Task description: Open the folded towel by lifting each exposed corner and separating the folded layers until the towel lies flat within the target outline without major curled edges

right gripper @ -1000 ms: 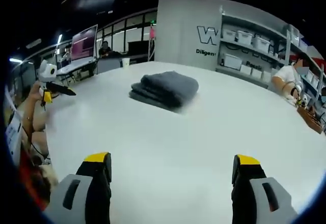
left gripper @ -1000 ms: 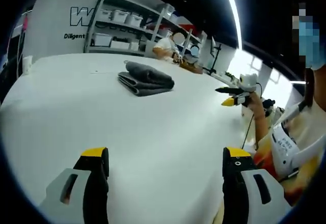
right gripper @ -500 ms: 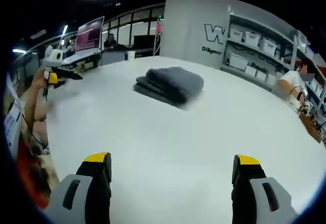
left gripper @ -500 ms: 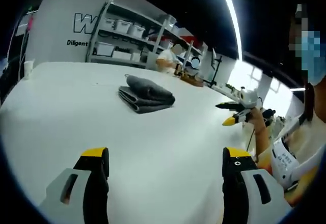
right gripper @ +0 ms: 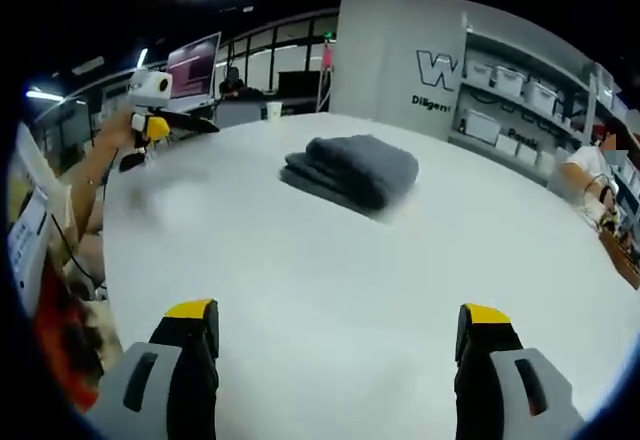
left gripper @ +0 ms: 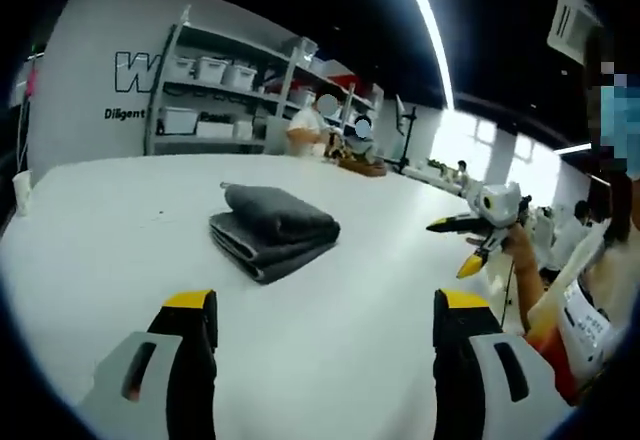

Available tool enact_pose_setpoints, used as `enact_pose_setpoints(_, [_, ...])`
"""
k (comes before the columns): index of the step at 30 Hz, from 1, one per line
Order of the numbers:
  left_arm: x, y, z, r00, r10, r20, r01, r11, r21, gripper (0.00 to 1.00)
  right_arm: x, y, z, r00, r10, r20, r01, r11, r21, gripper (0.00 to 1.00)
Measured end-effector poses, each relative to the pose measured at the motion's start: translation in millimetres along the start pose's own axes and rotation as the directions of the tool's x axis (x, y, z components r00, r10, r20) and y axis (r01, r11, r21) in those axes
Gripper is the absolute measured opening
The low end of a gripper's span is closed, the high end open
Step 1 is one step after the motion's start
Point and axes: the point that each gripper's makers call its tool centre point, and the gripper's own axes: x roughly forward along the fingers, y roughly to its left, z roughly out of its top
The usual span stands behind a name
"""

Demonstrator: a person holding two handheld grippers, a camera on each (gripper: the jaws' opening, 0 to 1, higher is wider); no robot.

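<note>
Left gripper view takes in a wide white table [left gripper: 120,250] that spreads across most of the picture; behind it stands a grey wall [left gripper: 85,70] with dark lettering and a rack of shelves [left gripper: 215,90] holding pale bins; a person in white [left gripper: 303,132] sits at the far edge of the table. A dark grey towel [left gripper: 272,230] lies folded in a thick stack near the middle of the table, its layered edges facing the camera, well apart from both grippers. The left gripper [left gripper: 325,305] rises from the bottom with its yellow-tipped jaws set wide and nothing between them. At the right side, the right gripper [left gripper: 470,245] is held in a hand above the table edge, its jaws parted. A small cup [left gripper: 22,192] stands at the far left edge.

Right gripper view shows the same table [right gripper: 330,280] with the towel [right gripper: 352,170] still folded beyond the middle; the right gripper [right gripper: 337,310] stands wide and holds nothing. The left gripper [right gripper: 150,130] appears at the left in a hand, over the table edge; a cup [right gripper: 274,111] stands at the far rim.
</note>
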Motion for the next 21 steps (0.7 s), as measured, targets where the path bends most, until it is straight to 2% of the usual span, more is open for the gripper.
enact_pose_setpoints(2, [5.1,1.0,2.0,1.000,-0.007,-0.007,0.007,1.000,0.005,0.84,1.4,-0.9,-4.9,1.000,-0.006,-0.022,0.006,1.000,-0.006,0.99])
enact_pose_setpoints(3, [18.0,4.9,6.9,0.999,-0.029,-0.018,0.030,0.998,0.046,0.82,1.6,-0.9,-6.3,1.000,-0.008,-0.030,0.007,1.000,-0.011,0.99])
enact_pose_setpoints(4, [21.3,7.4,8.2,0.999,-0.027,-0.016,0.028,0.998,0.064,0.79,1.5,-0.6,-6.4,0.999,-0.007,-0.031,0.007,1.000,-0.011,0.99])
enact_pose_setpoints(8, [40.1,29.8,5.5,0.998,0.014,-0.057,-0.006,0.989,0.150,0.75,-0.2,2.4,-2.5,1.000,0.004,-0.013,-0.004,1.000,-0.006,0.99])
enact_pose_setpoints(12, [53.3,42.9,1.9,0.997,0.010,-0.074,0.001,0.989,0.146,0.74,-0.9,4.8,-1.0,1.000,0.005,-0.010,-0.005,1.000,-0.013,0.99])
enact_pose_setpoints(13, [57.2,45.5,1.5,0.997,0.001,-0.072,0.010,0.990,0.142,0.71,-0.7,5.5,-0.7,1.000,0.007,-0.010,-0.007,1.000,-0.014,0.99])
enact_pose_setpoints(15, [66.8,55.9,-0.9,0.997,-0.020,-0.076,0.032,0.987,0.160,0.59,-0.1,7.3,-0.2,1.000,0.009,-0.010,-0.010,1.000,-0.018,0.99])
enact_pose_setpoints(17, [73.4,66.8,-2.6,0.997,-0.003,-0.071,0.017,0.982,0.186,0.53,0.3,8.3,-0.2,1.000,0.011,-0.011,-0.011,1.000,-0.021,0.99])
enact_pose_setpoints(21, [91.8,78.9,-15.4,0.994,-0.006,-0.110,0.029,0.977,0.212,0.54,0.1,8.2,-0.8,1.000,0.013,-0.014,-0.013,1.000,-0.022,0.99])
